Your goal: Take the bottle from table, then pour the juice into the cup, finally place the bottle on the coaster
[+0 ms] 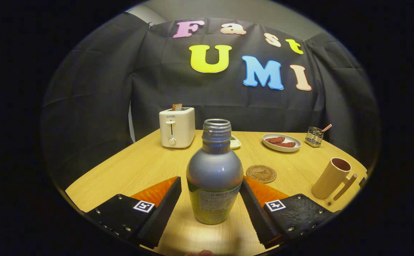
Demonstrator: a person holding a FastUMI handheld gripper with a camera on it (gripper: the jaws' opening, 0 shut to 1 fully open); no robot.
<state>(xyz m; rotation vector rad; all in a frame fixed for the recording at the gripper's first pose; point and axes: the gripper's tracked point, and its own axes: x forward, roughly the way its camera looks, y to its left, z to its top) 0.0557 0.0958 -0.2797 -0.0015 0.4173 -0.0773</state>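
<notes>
The counter (139, 167) carried everything within easy reach. The tool (210, 199) stood spread, a finger on either side of the uncapped bottle (214, 177) without pressing it, apparently lined up for a grasp. The cup (331, 177) waited off right, and the coaster (261, 173) lay just beyond the bottle.

A light wooden table (139, 167) with a rounded edge carries everything. At its centre stands an uncapped bottle (214, 170), grey above and green-labelled below, upright between the open fingers. At 11 o'clock from the bottle sits a white toaster (177, 127); at 1 o'clock a white oval plate (282, 142) with reddish pieces, then a small wire holder (314, 137). A round cork coaster (261, 173) lies at 2 o'clock, a tan handled cup (332, 177) at 3.
</notes>
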